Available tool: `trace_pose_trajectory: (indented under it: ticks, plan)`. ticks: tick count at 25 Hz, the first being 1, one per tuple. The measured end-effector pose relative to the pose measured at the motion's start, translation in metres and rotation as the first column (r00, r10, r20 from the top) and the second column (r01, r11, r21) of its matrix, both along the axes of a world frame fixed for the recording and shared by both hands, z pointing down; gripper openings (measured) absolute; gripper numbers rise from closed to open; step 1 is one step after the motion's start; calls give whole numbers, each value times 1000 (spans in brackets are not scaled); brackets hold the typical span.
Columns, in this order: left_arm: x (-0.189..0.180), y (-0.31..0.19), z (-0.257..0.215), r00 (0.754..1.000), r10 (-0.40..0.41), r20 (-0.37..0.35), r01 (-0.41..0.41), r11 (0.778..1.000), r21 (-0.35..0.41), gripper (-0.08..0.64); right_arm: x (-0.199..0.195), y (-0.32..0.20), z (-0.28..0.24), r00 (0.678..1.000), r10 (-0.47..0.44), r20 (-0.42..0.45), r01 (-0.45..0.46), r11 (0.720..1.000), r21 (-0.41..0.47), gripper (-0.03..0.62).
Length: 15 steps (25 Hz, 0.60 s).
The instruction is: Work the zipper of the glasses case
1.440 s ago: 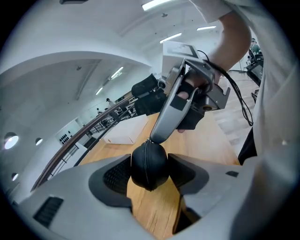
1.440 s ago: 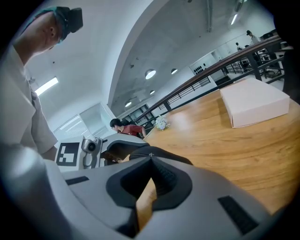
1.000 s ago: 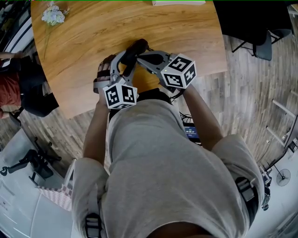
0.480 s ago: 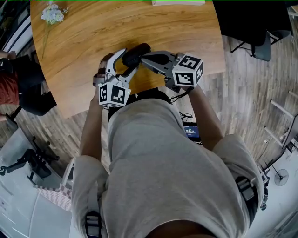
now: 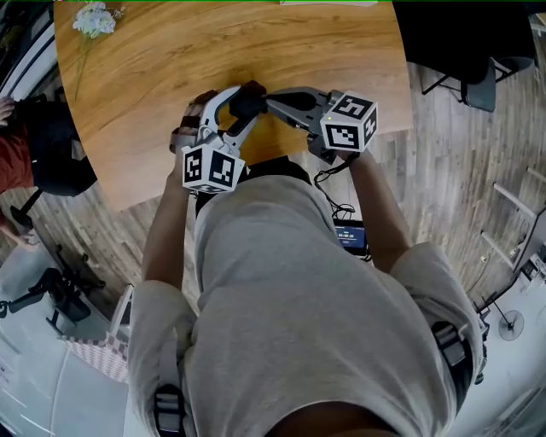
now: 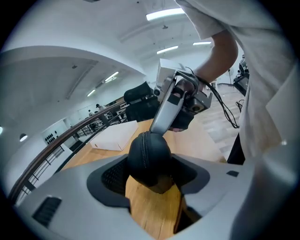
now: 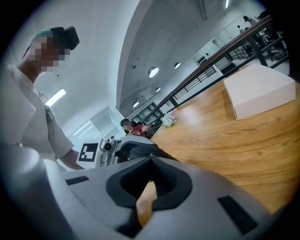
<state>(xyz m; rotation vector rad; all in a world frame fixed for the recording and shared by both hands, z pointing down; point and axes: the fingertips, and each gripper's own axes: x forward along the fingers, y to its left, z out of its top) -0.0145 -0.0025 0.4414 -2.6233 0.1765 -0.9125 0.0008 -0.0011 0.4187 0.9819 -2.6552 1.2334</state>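
A black glasses case hangs just above the wooden table near its front edge. My left gripper holds it from below. In the left gripper view the rounded end of the case, zipper line facing me, sits between both pads. Those jaws have just been opening a little and stand wide, still against the case. My right gripper comes in from the right, shut. Its tips meet at the zipper on top of the case, pinching the small pull.
A white box lies at the table's far edge. A small bunch of flowers sits at the far left corner. A person in red sits beyond the table's left side, next to dark chairs.
The left gripper has tilted with the case in it, and the case end now sits a little lower and more to the left. The right gripper's cube has shifted slightly right.
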Motion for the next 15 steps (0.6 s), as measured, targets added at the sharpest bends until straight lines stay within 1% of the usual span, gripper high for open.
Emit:
trace_pose_trajectory:
  ticks: [2,5,9,15]
  plan:
    - [0,-5,6,999,-25,39,24,1000,16,281,-1,-3,5,998,24,-50,-24,1000,1,25]
    - [-1,-13,14,994,-72,77,71,997,11,276,-5,-6,6,993,45,-108,-43,999,13,25]
    - [2,-15,18,991,-87,104,86,996,14,275,-7,-4,4,979,52,-196,-47,998,31,25]
    - [9,-13,20,990,-81,116,81,997,9,275,-14,0,-4,977,36,-212,-28,999,40,25]
